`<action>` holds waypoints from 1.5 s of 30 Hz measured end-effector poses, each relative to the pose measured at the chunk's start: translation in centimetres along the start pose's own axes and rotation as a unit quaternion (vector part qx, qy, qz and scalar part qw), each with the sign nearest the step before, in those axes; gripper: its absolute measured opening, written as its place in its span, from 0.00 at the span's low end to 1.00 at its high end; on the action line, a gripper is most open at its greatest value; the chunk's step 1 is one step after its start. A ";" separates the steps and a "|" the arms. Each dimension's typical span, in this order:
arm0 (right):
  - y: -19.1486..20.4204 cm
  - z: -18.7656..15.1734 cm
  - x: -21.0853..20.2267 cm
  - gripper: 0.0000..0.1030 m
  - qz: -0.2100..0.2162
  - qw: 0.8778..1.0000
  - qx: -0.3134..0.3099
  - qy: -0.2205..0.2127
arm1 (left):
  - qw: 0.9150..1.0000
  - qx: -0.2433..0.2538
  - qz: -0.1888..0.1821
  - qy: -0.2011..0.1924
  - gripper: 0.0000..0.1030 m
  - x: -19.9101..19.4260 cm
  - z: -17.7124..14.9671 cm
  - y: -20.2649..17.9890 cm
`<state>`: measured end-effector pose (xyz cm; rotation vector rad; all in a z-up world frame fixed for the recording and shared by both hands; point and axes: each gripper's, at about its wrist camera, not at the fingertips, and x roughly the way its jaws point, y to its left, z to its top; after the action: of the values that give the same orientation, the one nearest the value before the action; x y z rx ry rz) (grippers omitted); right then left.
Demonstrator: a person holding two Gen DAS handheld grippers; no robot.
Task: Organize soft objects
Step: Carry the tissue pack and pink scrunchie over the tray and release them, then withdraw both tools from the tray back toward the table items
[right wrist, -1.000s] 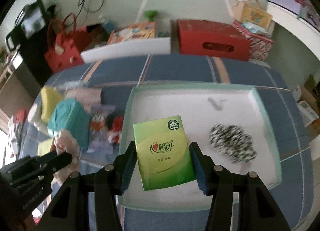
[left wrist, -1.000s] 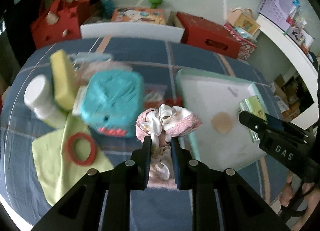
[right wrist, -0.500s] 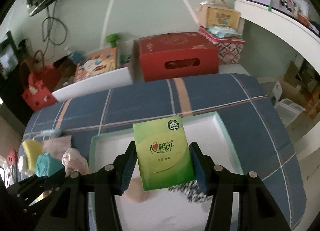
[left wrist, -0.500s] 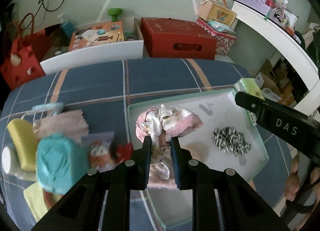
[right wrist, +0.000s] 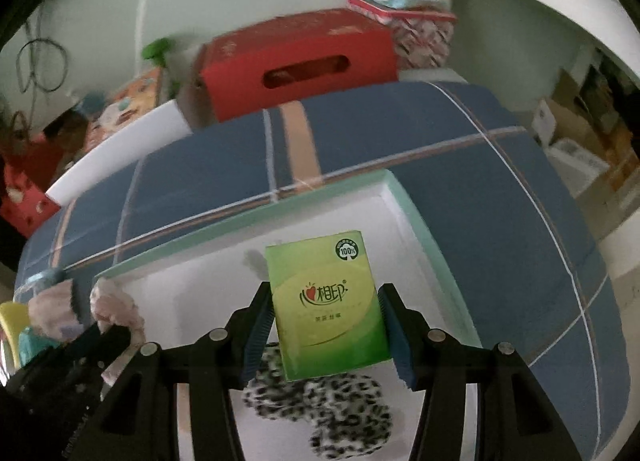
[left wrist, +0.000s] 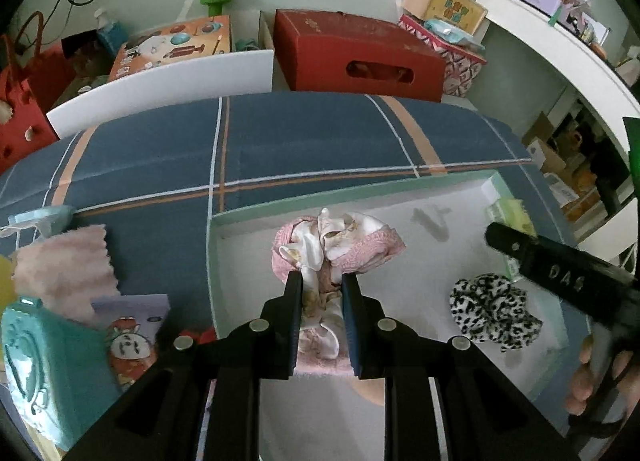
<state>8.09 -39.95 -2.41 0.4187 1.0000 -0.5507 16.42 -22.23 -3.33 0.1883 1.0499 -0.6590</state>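
1. The left gripper (left wrist: 321, 289) is clamped on a pink bundle (left wrist: 336, 245) of pink and cream cloth; the bundle's upper part bulges out just past the fingertips and its lower part hangs down between the jaws.
2. That bundle is held over the tray (left wrist: 256, 213), near the tray's left wall, and it cannot be told whether it touches the tray floor.
3. The right gripper (right wrist: 326, 323) grips a green pack (right wrist: 326, 305) by its two side edges; the pack stands upright between the blue pads, its printed face toward the camera.
4. The pack is held over the tray (right wrist: 416, 229), toward its far right corner, and whether it rests on the floor is unclear.
5. A leopard scrunchie (right wrist: 320, 413) lies on the tray floor, just below the pack and between the right gripper's arms; in the left view the scrunchie (left wrist: 494, 311) sits in the tray's right part, well apart from the bundle.
6. Left of the tray, on the blue cloth (left wrist: 320, 133), lie a fuzzy pink cloth (left wrist: 64, 265), a teal box (left wrist: 44, 373) and a printed packet (left wrist: 132, 337).
7. Beyond the tray's far edge, past the blue cloth, stands a red box (left wrist: 360, 53).
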 end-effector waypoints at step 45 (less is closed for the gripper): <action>7.0 -3.0 -11.2 1.00 0.002 0.993 -0.098 -0.061 | 0.992 -0.049 0.105 -0.057 0.92 -11.9 -2.6 7.0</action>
<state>5.53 -30.03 6.48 0.2087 0.9250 -0.4638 14.66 -10.63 4.34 0.1702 0.9347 -0.4229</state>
